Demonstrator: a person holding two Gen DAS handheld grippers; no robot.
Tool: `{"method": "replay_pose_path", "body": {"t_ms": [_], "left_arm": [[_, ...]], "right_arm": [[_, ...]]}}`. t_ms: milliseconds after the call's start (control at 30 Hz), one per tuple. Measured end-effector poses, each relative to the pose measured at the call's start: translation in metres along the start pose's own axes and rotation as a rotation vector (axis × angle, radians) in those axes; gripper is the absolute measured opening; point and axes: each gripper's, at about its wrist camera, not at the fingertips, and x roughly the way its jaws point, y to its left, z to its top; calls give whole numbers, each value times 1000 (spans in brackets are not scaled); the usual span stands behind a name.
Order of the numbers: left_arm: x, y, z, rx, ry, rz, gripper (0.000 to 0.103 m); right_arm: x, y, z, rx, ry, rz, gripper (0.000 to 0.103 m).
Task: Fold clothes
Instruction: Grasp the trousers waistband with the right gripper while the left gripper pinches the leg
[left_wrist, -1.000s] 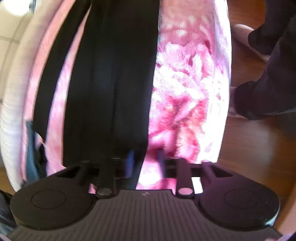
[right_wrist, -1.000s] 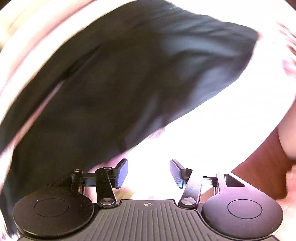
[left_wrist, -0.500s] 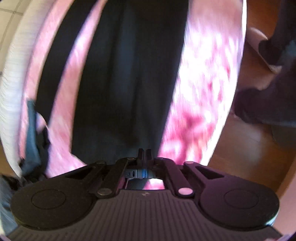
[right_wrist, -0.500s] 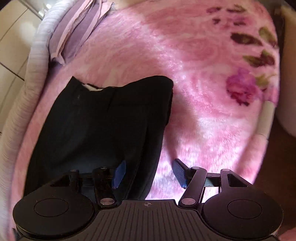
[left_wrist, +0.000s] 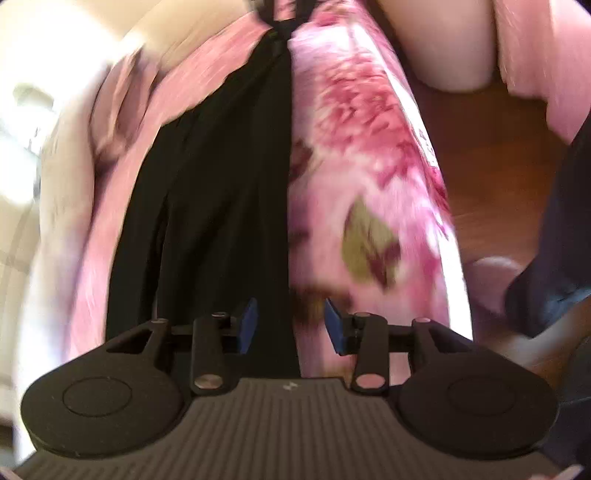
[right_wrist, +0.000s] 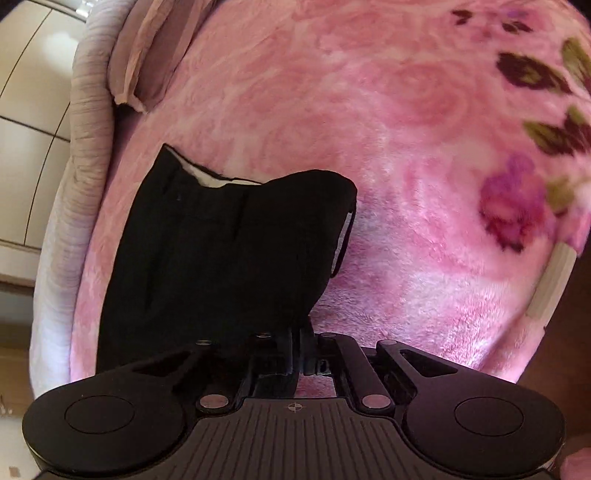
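The right tool (right_wrist: 300, 354) has just closed, and its jaws are pinched on the near edge of the black trousers (right_wrist: 229, 254). The trousers run away from it, up and left, flat on a pink blanket (right_wrist: 406, 147), the waistband at the far end. Beyond that lies a mauve cloth (right_wrist: 147, 55).

The left tool (left_wrist: 290, 325) has just opened; its blue pads (left_wrist: 248, 325) stand partly apart with the trousers (left_wrist: 221, 184) beneath and between them, not gripped. The garment stretches straight ahead along the blanket (left_wrist: 362, 147). Right of the tool are wooden floor (left_wrist: 498, 166) and a person's dark trouser leg (left_wrist: 554, 258).
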Motion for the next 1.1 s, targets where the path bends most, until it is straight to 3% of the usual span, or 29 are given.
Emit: {"method": "replay_pose_path", "body": {"t_ms": [67,167,200,267,300,400,533,633,667,733,833,900,933,967,1033,1100], "left_arm": [[20,-11,18,67,35,42,38],[51,-13,12,90,103,81,38],[57,-3,7,49,113,60,35],[67,17,-3,-37,132,18,11],[69,34,-7,-148,149,-15,2],[64,81,-27,-416,116,-143,2],[65,107,-45,-490,128,-196,2],[70,127,-57,-613,130,-327,2],[72,133,-62,-646,136,-335,3],[77,145,-70,-709,150,-349,15],[81,151,-79,-702,163,-318,32],[79,149,-80,-688,168,-302,33],[71,145,-80,-668,172,-277,34],[63,141,-81,-648,176,-252,34],[47,133,-81,-607,183,-201,34],[26,109,-79,-487,203,-125,33]], "right_arm": [[6,-1,5,-7,29,-7,1],[8,-8,6,27,48,2,1],[6,-11,9,84,54,17,1],[2,-18,15,192,64,44,1],[-2,-16,21,199,56,49,0],[-4,-2,34,85,70,16,0],[1,9,26,-87,88,10,2],[1,0,1,-87,76,52,22],[2,-3,-10,-74,81,75,24],[2,-6,-31,-57,88,117,27],[6,-6,-59,-32,104,170,27],[11,-6,-66,2,122,196,27],[14,-6,-70,17,129,207,10],[13,-5,-69,25,124,204,3],[12,-1,-64,31,127,202,3],[10,6,-57,16,128,202,3]]}}
